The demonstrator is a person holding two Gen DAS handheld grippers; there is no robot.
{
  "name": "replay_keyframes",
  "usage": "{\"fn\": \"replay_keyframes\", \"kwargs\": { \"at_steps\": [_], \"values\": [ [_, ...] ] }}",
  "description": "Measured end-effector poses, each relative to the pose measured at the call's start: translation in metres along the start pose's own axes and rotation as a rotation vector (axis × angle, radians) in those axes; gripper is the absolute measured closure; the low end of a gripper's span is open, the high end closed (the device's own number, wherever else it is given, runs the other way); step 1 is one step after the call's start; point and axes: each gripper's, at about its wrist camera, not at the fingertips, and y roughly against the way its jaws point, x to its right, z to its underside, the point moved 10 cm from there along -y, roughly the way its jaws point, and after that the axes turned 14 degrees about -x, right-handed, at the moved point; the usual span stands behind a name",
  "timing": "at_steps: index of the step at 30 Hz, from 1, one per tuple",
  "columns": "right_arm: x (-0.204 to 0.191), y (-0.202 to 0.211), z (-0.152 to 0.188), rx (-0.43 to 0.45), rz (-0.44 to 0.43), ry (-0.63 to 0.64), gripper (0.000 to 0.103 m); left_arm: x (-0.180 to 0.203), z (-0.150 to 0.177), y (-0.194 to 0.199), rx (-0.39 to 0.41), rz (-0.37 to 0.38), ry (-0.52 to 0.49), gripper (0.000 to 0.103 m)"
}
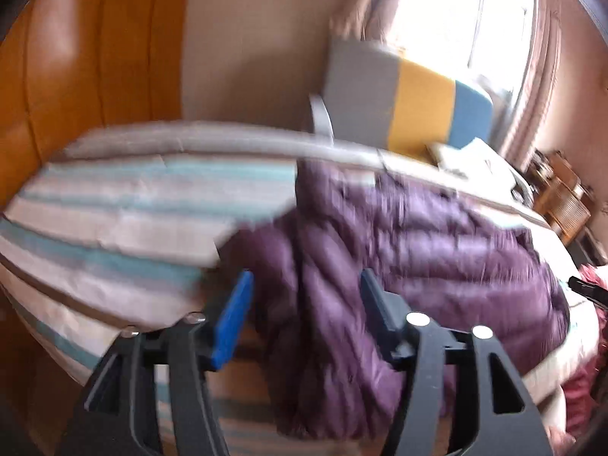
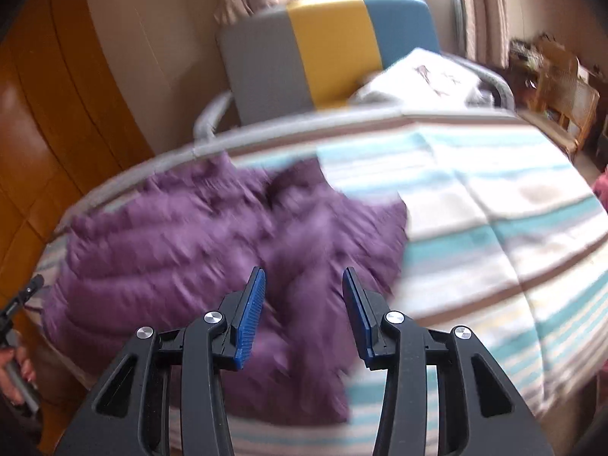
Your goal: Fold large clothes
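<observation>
Purple jacket (image 1: pixel 399 228) on bed | below both grippers | left gripper (image 1: pixel 304 304), right gripper (image 2: pixel 304 296) released

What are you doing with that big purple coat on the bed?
A person is folding clothes with a claw in each hand. The purple puffy jacket lies spread out on the striped bedcover, part of it hanging over the near edge. Both views are blurry. The left claw and the right claw are both open above the jacket, and neither is holding it. A grey, yellow and blue headboard stands behind the bed, by the window.
</observation>
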Motion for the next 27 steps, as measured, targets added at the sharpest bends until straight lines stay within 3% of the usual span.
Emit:
{"fn": "replay_keyframes", "kwargs": {
  "at_steps": [2, 4, 7, 8, 9, 10, 11, 12, 13, 14, 19, 24, 25, 27],
  "values": [
    [-0.023, -0.009, -0.017, -0.020, -0.058, 0.031, 0.037, 0.021, -0.014, 0.005, 0.018, 0.024, -0.046, 0.034],
    [-0.050, -0.024, -0.025, -0.062, -0.097, 0.068, 0.037, 0.057, -0.025, -0.004, -0.012, 0.064, -0.110, 0.032],
    [-0.077, -0.060, -0.027, -0.156, -0.053, 0.121, 0.037, 0.107, -0.032, -0.030, -0.088, 0.098, -0.193, 0.032],
    [-0.081, -0.073, -0.025, -0.190, -0.041, 0.116, 0.041, 0.118, -0.031, -0.034, -0.099, 0.091, -0.205, 0.032],
    [-0.082, -0.085, -0.024, -0.222, -0.035, 0.106, 0.055, 0.137, -0.030, -0.046, -0.130, 0.092, -0.248, 0.032],
    [-0.082, -0.090, -0.024, -0.241, -0.035, 0.100, 0.062, 0.147, -0.029, -0.056, -0.150, 0.088, -0.280, 0.032],
    [-0.082, -0.098, -0.024, -0.247, -0.043, 0.102, 0.080, 0.153, -0.029, -0.066, -0.163, 0.062, -0.306, 0.041],
    [-0.085, -0.100, -0.024, -0.248, -0.043, 0.117, 0.101, 0.157, -0.026, -0.076, -0.182, 0.042, -0.327, 0.083],
    [-0.087, -0.100, -0.025, -0.248, -0.038, 0.135, 0.102, 0.162, -0.021, -0.086, -0.221, 0.047, -0.350, 0.103],
    [-0.089, -0.096, -0.027, -0.238, -0.036, 0.150, 0.102, 0.164, -0.019, -0.091, -0.242, 0.060, -0.346, 0.103],
    [-0.098, -0.066, -0.054, -0.125, -0.069, 0.180, 0.102, 0.168, -0.044, -0.071, -0.142, 0.075, -0.319, 0.103],
    [-0.099, -0.091, -0.060, -0.116, -0.054, 0.236, 0.102, 0.158, -0.053, -0.099, -0.182, 0.025, -0.309, 0.100],
    [-0.097, -0.097, -0.060, -0.111, -0.029, 0.248, 0.102, 0.157, -0.053, -0.108, -0.194, 0.012, -0.308, 0.094],
    [-0.090, -0.118, -0.055, -0.123, 0.012, 0.249, 0.102, 0.145, -0.053, -0.120, -0.181, -0.038, -0.279, 0.039]
  ]
}}
